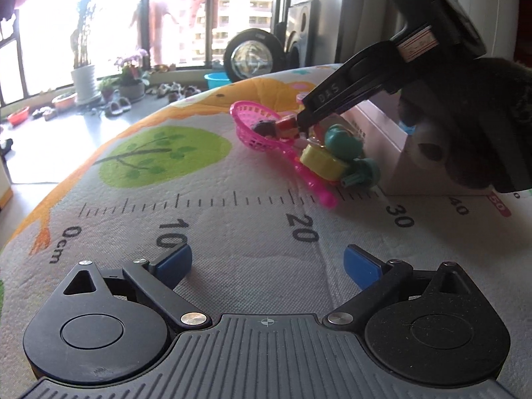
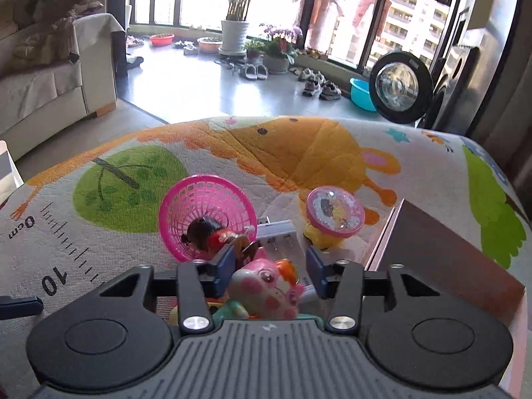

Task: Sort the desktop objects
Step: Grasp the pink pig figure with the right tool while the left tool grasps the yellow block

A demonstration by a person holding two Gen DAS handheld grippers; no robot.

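A pink plastic basket (image 2: 206, 212) lies tilted on the play mat and holds a small red and black doll (image 2: 207, 234); the basket also shows in the left wrist view (image 1: 257, 128). My right gripper (image 2: 271, 266) is open around a pink cartoon pig toy (image 2: 269, 291), with its pads on either side and not touching. In the left wrist view the right gripper (image 1: 304, 123) reaches down into the toy cluster beside a yellow and green toy (image 1: 335, 156). My left gripper (image 1: 267, 262) is open and empty over the mat, short of the toys.
A brown box (image 2: 439, 252) stands right of the toys. A pink round-topped yellow toy (image 2: 334, 214) and a white block (image 2: 277, 236) sit behind the pig. The mat edge (image 2: 266, 121) drops to the floor beyond.
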